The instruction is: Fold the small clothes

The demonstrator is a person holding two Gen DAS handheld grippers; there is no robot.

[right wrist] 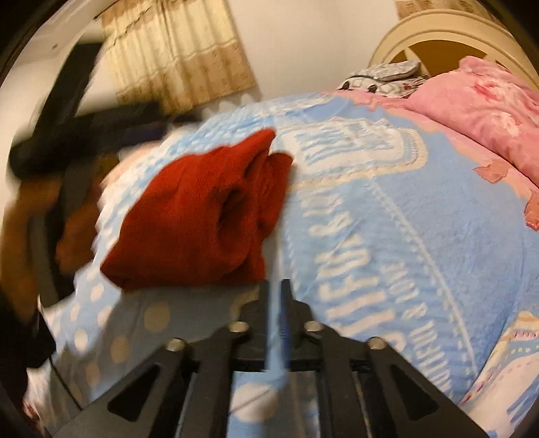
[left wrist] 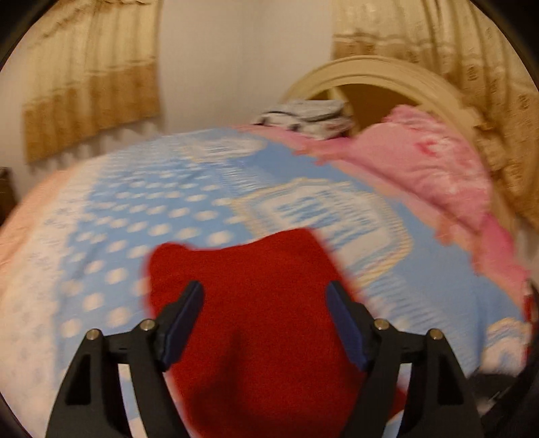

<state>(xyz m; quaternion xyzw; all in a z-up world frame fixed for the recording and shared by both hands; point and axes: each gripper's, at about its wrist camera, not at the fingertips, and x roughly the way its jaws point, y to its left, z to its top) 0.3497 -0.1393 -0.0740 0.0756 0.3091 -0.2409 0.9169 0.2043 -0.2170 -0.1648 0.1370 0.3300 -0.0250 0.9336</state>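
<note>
One red garment (right wrist: pixel 198 215) lies bunched on the bed's blue blanket (right wrist: pixel 387 236), both claws off it, left claw (left wrist: pixel 264 303) spread, right claw (right wrist: pixel 277 303) barely parted; next comes regripping an edge.

The red garment (right wrist: pixel 188 215) is fuzzy matt fleece; the blue bedspread (right wrist: pixel 387 236) is nubbly woven cloth; the headboard (right wrist: pixel 434 30) is smooth painted wood.

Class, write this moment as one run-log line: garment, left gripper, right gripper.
garment: red fleece garment folded on blue blanket | left gripper: open above it | right gripper: narrow gap, empty
</note>
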